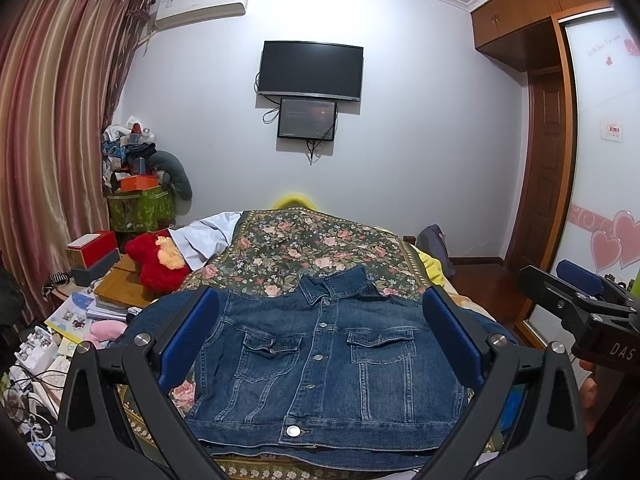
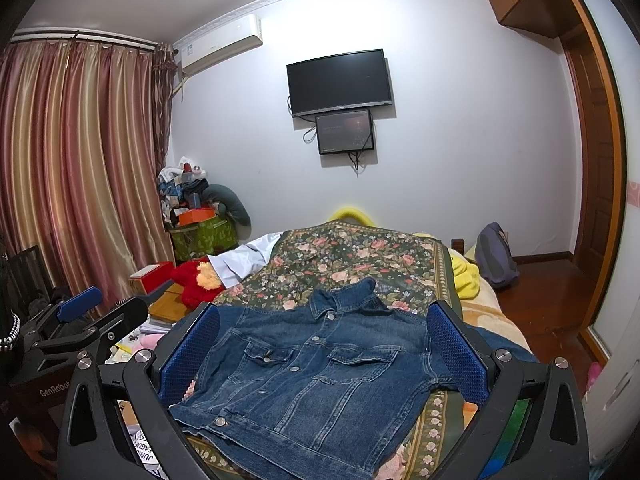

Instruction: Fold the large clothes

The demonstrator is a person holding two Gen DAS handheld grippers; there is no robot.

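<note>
A bed covered with a dark green floral-patterned cloth (image 1: 304, 240) carries a dark blue denim button-front jacket (image 1: 328, 364) lying flat, front up, at its near edge, collar toward the far end. The left gripper (image 1: 320, 344) hangs above it, blue-padded fingers spread wide, gripping nothing. The right gripper (image 2: 324, 354) is equally wide open and empty above the jacket.

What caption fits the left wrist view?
Open left claw hovers over a buttoned denim jacket laid flat on the floral bedspread.
</note>
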